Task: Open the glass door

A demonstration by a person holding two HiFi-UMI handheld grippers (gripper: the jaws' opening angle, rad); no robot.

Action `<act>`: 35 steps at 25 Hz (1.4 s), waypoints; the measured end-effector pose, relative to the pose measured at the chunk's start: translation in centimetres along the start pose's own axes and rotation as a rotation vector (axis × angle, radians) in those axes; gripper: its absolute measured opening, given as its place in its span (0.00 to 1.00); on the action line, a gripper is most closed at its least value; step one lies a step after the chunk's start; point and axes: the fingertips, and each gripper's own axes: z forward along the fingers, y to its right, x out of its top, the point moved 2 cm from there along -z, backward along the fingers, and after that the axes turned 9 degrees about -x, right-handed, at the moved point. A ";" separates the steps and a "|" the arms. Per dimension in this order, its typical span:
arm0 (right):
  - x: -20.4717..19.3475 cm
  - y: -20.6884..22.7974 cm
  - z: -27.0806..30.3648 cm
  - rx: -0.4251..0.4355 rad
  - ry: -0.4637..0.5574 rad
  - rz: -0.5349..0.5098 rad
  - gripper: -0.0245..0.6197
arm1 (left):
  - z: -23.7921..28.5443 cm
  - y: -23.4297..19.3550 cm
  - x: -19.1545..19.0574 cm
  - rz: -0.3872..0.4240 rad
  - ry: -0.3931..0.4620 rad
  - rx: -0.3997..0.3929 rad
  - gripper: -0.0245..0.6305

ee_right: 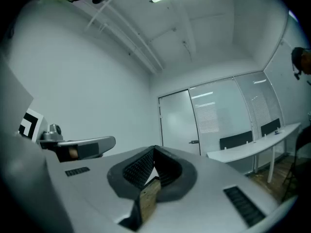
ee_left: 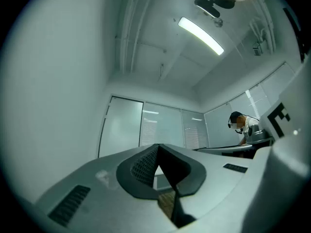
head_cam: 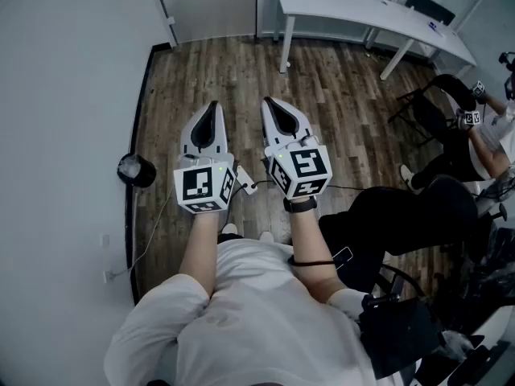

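- Glass door point(ee_right: 179, 123) at the far end of the room, straight ahead of both tools, frosted and set flush in its dark frame; well apart from either tool.
- Small dark handle point(ee_right: 194, 141) on the door's right edge in the right gripper view, beside a run of glazed panels point(ee_right: 221, 113) with blinds.
- Same door at the left of the glazing in the left gripper view, beside the plain wall point(ee_left: 53, 96).
- Right tool point(ee_right: 154, 147) held about level and aimed toward the door, jaws closed tip to tip, nothing but floor showing through the slit behind the tips.
- Left tool point(ee_left: 158, 145) tilted slightly upward, jaws likewise pressed together and holding nothing.
- In the head view, both held side by side in front of the body over the wood floor point(head_cam: 338, 95), close but not touching, marker cubes toward the camera.
- White desk point(head_cam: 378, 18) to the right of the door along the glazing, with dark chairs point(ee_right: 235, 141) behind it.
- Black round object point(head_cam: 135, 170) on the floor against the left wall, a cable trailing from near it along the skirting.
- Seated person point(head_cam: 451, 159) in dark trousers at the right edge of the head view, also with marker cubes at the hands.
- Long ceiling light point(ee_left: 200, 35) lit overhead.
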 end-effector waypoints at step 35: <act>-5.1 -1.4 16.4 -0.021 -0.009 -0.061 0.04 | 8.4 -16.7 -8.0 -0.059 -0.014 -0.002 0.04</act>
